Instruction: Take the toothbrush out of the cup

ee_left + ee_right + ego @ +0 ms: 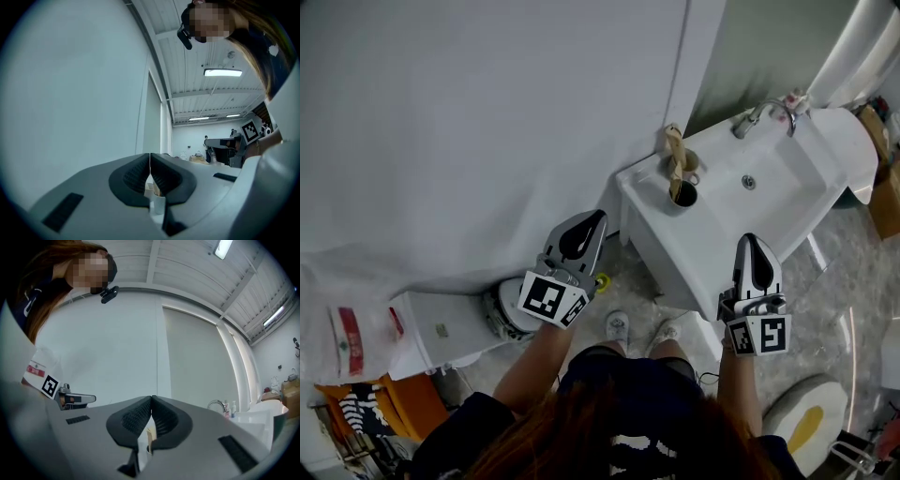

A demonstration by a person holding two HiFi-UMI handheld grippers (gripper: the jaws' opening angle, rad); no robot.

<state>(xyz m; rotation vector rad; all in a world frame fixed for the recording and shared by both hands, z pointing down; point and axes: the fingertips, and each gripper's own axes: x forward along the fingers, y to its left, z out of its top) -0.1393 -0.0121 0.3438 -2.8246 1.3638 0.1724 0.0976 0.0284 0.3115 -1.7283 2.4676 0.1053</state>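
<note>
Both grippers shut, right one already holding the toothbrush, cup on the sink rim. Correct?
One error: the right gripper is shut but empty. The head view shows the toothbrush standing in the cup, ahead of both grippers. The rest holds: the left gripper is shut too, and the cup is on the sink rim.

The sink [797,187] looks white, smooth and shiny. The tap [751,119] is shiny metal. The wall [487,122] looks dull.
</note>
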